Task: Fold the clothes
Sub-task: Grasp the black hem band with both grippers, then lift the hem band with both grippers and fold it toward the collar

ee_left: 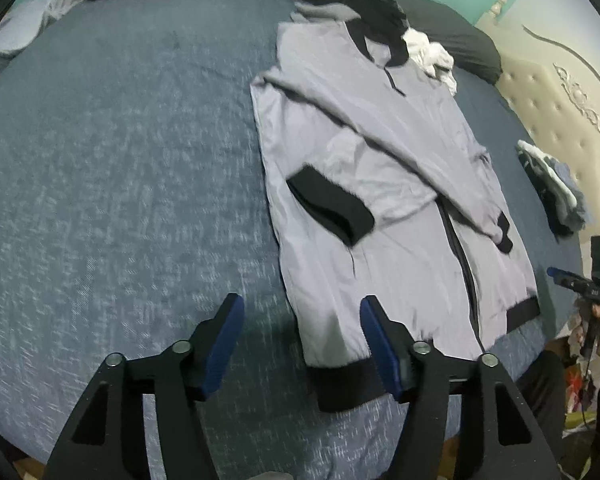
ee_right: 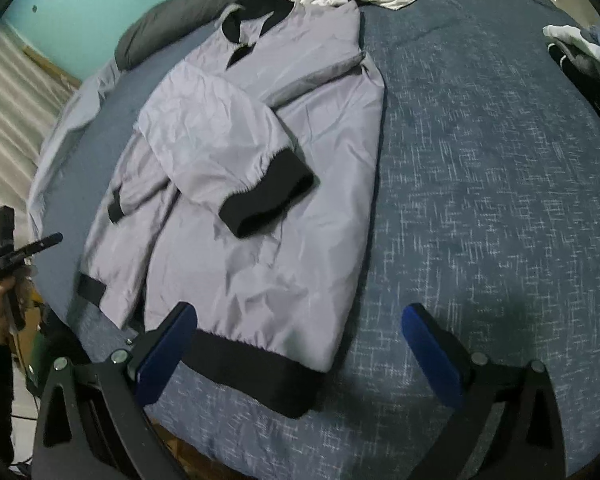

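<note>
Left wrist view: the grey jacket is seen spread on the blue bedspread, right of centre; the left gripper is held apart, nothing gripped. Right wrist view: the jacket is centred; the right gripper is spread wide over the black hem, empty.

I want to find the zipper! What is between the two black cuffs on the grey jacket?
In the left wrist view, the folded grey sleeve and the dark zipper lie between the near cuff and far cuff of the jacket.
</note>
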